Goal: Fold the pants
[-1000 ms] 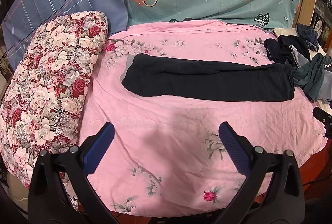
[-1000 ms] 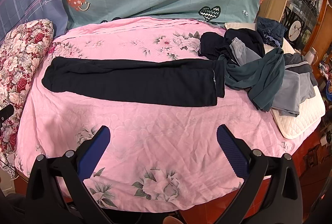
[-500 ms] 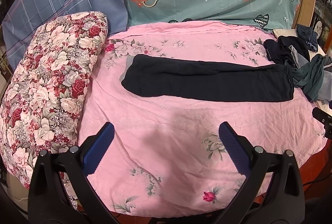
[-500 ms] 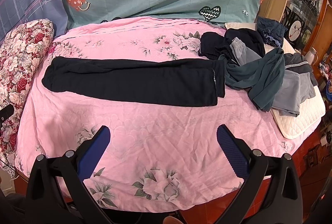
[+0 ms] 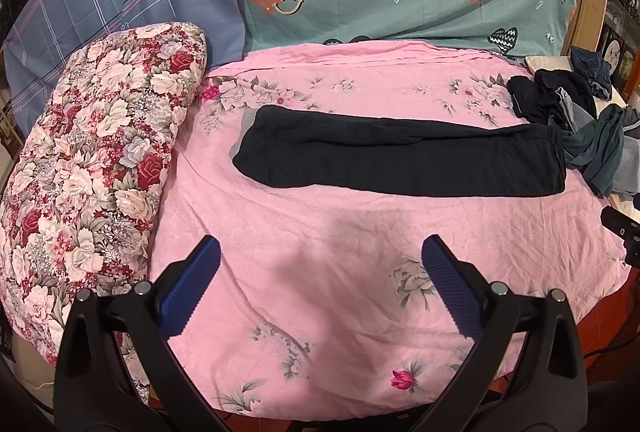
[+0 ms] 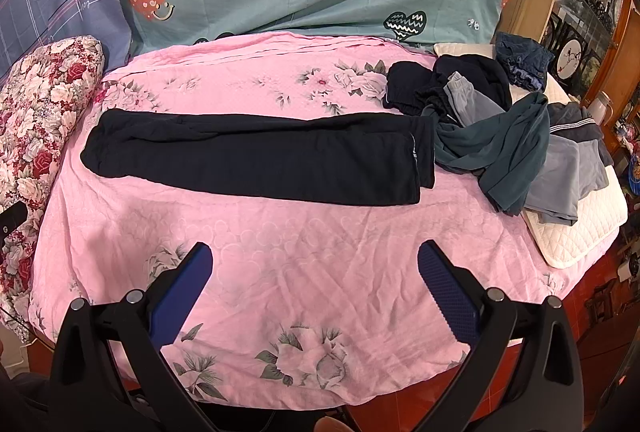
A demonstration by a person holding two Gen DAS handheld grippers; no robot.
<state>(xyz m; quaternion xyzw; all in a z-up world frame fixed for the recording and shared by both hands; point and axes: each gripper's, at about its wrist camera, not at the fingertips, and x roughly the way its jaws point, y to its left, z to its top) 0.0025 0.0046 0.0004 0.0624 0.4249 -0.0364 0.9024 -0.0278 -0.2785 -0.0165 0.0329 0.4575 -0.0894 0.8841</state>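
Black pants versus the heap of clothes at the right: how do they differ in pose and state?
The black pants lie flat, stretched in one long strip; the heap of clothes is crumpled and piled. The pants are one dark colour; the heap mixes teal, grey and navy. Both rest on the pink bedspread, untouched.

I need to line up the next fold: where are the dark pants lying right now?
In both wrist views the dark pants lie stretched flat across the middle of the pink bedspread, between the floral pillow on the left and the clothes pile on the right.
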